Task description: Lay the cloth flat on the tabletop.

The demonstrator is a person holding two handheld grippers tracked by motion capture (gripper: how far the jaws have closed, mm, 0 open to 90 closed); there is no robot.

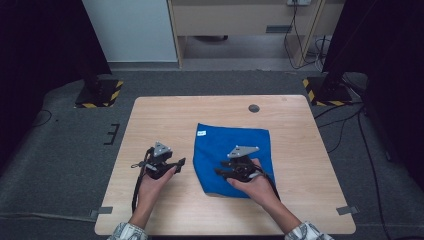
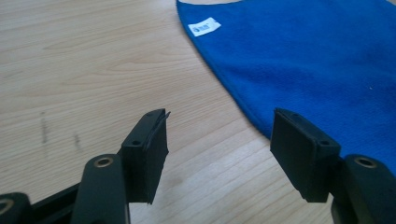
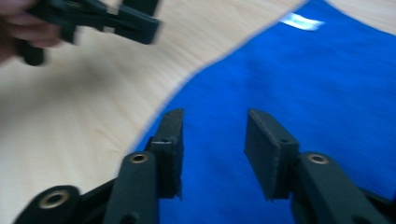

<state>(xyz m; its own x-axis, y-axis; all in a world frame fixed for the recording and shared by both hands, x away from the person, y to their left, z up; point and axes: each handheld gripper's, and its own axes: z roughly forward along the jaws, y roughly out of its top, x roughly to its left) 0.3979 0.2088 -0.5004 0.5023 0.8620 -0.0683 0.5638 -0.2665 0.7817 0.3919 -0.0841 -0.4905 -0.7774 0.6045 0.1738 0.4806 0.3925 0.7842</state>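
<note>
— What is carrying everything here?

— A light wooden table [image 1: 165, 115] is standing on grey carpet, its grain running across the top, with a small dark round cap [image 1: 254, 108] sitting near its far edge.

— And what is lying on it?

— A blue cloth [image 1: 220, 145] is lying flat a little right of the middle, its white label [image 1: 201, 133] showing at the far left corner. Grey tape strips [image 1: 101, 211] are sticking at both near corners of the table.
</note>
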